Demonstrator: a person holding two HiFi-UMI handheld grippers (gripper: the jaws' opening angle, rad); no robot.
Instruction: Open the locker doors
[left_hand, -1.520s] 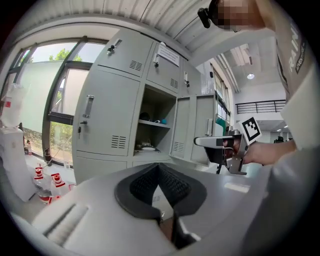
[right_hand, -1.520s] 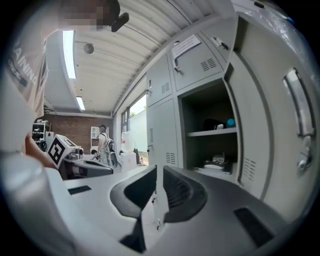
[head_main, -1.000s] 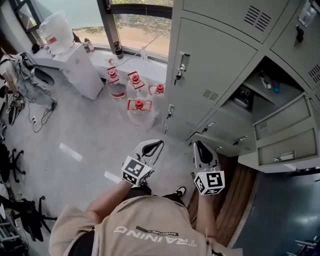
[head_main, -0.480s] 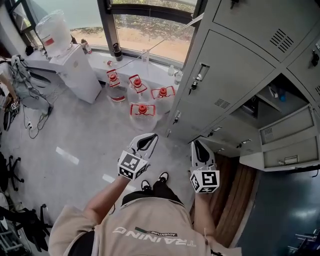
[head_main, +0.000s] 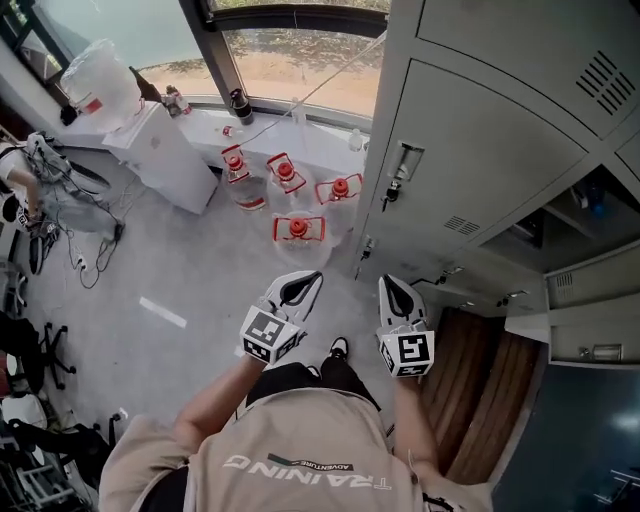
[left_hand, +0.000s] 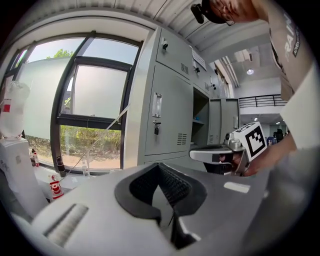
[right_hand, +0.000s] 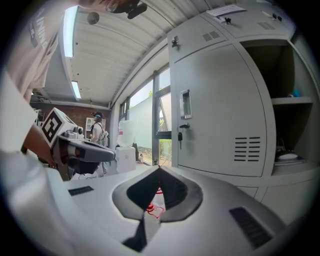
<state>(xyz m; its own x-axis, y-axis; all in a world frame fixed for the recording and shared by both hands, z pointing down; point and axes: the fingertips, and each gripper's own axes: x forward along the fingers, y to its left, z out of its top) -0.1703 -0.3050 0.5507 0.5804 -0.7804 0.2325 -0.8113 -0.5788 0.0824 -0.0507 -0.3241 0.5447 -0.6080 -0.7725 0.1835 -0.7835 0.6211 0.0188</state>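
The right gripper (head_main: 389, 283) is closing, its jaw tips meeting on nothing, held in the air short of the lockers; the left gripper (head_main: 314, 276) beside it is also pressed together and empty; both point towards the closed locker door (head_main: 480, 150), neither touching it; a key hangs from the lock (head_main: 389, 192) under its handle; the open compartment (head_main: 592, 205) to the right is cut off by the frame edge, its contents too dim to name; red-capped water jugs (head_main: 299, 229) stand by the window.

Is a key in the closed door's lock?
Yes, a key hangs just under the handle of the closed door.
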